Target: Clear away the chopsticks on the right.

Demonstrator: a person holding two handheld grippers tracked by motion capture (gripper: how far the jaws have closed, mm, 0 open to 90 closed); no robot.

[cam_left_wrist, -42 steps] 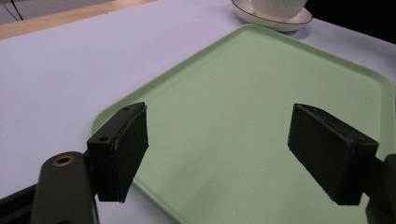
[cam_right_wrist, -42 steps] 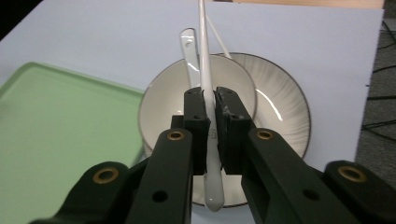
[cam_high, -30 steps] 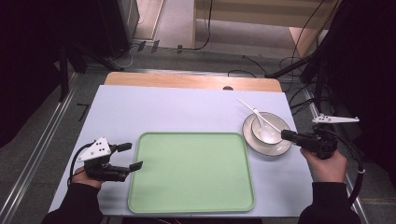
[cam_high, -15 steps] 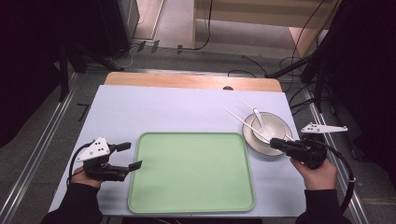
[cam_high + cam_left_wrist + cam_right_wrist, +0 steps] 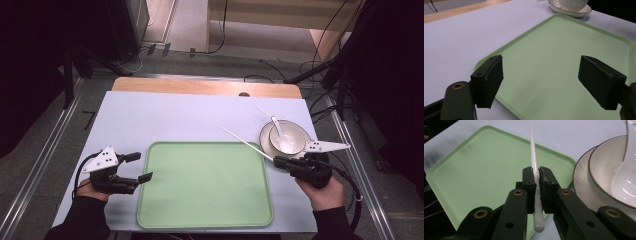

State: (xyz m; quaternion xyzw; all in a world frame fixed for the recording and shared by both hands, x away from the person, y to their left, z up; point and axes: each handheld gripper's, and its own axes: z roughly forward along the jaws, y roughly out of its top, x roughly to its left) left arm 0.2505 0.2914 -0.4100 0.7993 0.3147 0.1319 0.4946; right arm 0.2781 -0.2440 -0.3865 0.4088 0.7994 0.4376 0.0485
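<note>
- Nearest the person, the left gripper [image 5: 141, 167] rests at the lower left of the pale lilac tabletop [image 5: 165, 117], held in a hand [image 5: 90, 187] with a dark sleeve; its jaws stand wide apart, released, with nothing between them.
- In the left gripper view the two black pads [image 5: 491, 80] frame the near-left corner of the flat light-green rectangular plastic tray [image 5: 564, 62], which lies bare in front of them.
- At the lower right, the right gripper [image 5: 276, 161] is held in the other hand [image 5: 325, 192] and is clenched on a long, thin white chopstick [image 5: 247, 143].
- In the right gripper view the chopstick [image 5: 534, 157] sits pinched between the pads, its rounded butt end poking out below them and its long shaft running away over the tray's right edge.
- From above, the chopstick slants up and to the left from the gripper, its far tip above the tabletop just beyond the tray's upper right corner.
- Just beyond the right gripper sits a white saucer with a dark rim [image 5: 265, 137], carrying a white ribbed bowl [image 5: 295, 137].
- A white ceramic spoon [image 5: 277, 127] lies in the bowl, its handle pointing up and to the left over the rim.
- Farthest off, a strip of bare wooden tabletop edge [image 5: 200, 86] shows past the lilac cover.
</note>
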